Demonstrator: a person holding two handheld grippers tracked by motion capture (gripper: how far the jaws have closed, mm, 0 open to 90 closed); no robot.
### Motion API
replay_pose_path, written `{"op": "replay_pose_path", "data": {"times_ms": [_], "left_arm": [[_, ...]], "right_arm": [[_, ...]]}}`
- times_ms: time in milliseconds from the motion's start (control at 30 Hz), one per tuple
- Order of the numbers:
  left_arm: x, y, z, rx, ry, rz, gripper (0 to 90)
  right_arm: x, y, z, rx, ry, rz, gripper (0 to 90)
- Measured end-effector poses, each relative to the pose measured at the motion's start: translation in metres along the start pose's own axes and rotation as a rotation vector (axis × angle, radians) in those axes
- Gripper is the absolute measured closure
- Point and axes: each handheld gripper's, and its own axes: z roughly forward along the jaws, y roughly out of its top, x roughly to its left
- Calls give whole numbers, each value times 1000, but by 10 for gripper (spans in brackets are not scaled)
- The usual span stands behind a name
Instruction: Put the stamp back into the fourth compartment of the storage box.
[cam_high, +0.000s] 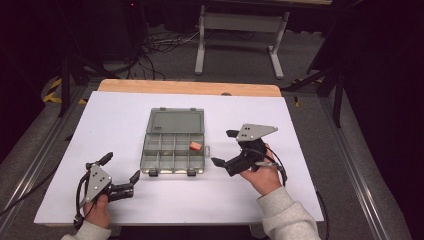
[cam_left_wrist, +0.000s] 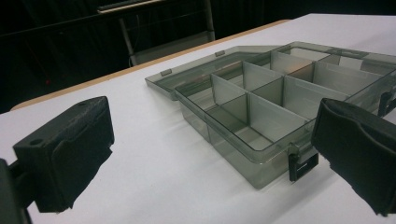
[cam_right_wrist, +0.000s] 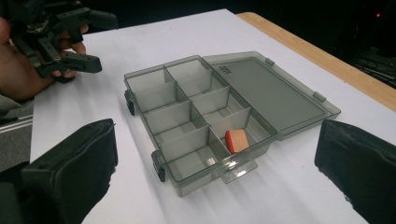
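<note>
The right tongs (cam_high: 223, 148) are spread wide, with nothing between the two black jaws. They sit just to the right of the grey box (cam_high: 173, 154), with one jaw tip close to the box's near right corner. A hand (cam_high: 263, 176) holds them from behind, and a light sleeve (cam_high: 290, 215) comes in from the bottom edge. The left tongs (cam_high: 121, 167) are spread wide too and hold nothing. They sit near the box's front left corner, apart from it. The box lies in the middle of the white bench (cam_high: 115, 120). Its lid (cam_high: 176, 121) is open and lies flat on the far side. Inside, thin walls cut the box into small rooms. A little block (cam_right_wrist: 237, 140), red on one end and pale on its side, leans in the far right room, next to the lid.
</note>
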Motion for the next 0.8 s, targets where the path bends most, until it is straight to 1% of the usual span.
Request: {"op": "replay_pose_path", "data": {"times_ms": [33,100,200,333,367,433,633,733,800], "left_arm": [[0,0,0,0,0,0,3],[0,0,0,0,1,1,3],[0,0,0,-3,2,0,3],[0,0,0,-2,3,-3,3],[0,0,0,-2,3,-3,3],[0,0,0,-2,3,-2,3],[0,0,0,-2,4,-1,3],[0,0,0,1,2,-1,3],[0,0,0,2,3,0,3]], "right_arm": [[1,-4,-3,-14,-2,1,0],[2,-9,-6,-25,-8,-3,0],[5,-19,-9,-42,-18,8,0],[8,-32,-12,-80,-33,14,0],[8,-32,-12,-80,-33,14,0],[9,-39,-14,-107,-45,15,0],[10,-53,-17,-157,-62,29,0],[11,-60,-18,-174,-69,35,0],[11,-63,-17,-178,-66,36,0]]}}
